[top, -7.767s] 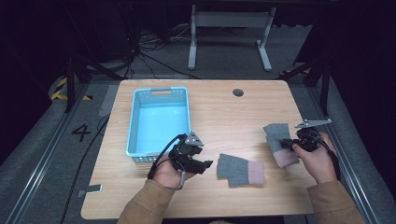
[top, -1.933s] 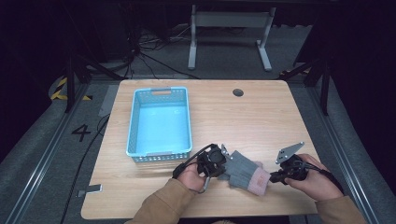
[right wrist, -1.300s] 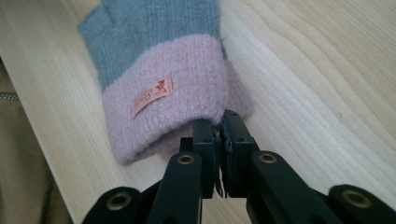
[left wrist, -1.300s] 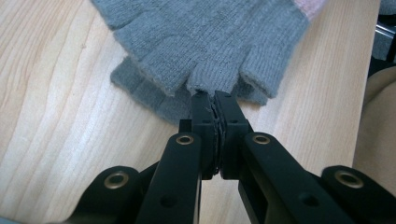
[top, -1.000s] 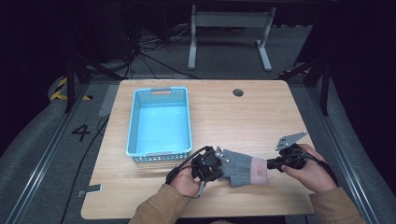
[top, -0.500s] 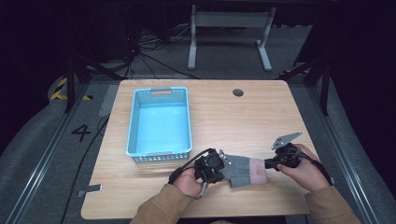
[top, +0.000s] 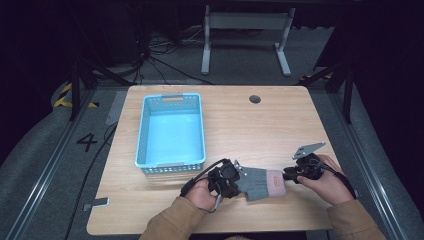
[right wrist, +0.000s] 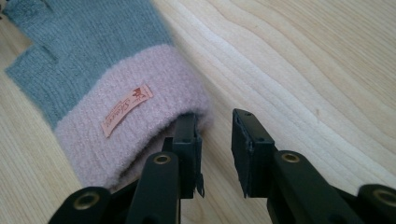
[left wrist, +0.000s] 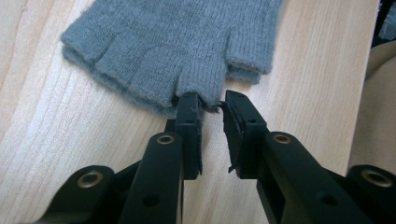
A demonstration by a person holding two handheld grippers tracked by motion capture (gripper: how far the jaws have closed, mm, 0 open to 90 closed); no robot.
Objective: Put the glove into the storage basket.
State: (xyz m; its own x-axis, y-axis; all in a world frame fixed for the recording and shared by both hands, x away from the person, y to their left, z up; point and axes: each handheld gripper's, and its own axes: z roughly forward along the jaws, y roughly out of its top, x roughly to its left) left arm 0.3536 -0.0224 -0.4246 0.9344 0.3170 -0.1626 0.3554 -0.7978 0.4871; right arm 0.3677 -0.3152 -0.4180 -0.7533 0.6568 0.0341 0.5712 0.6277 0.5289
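High view: glove (top: 260, 183) lies crosswise, cuff twd right gripper (top: 290, 174).

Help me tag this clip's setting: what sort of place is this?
Probably a lab or recording studio, not a home: a lone wooden table on grey carpet, cables trailing across the floor, yellow-black hazard tape and a floor-marked 4.

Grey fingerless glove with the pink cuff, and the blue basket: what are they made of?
Grey fingerless glove: apparently soft knitted wool or acrylic, with ribbed stitches and fuzzy edges; its pink cuff looks fluffier. Blue basket: likely rigid moulded plastic, with perforated walls and a smooth matte surface.
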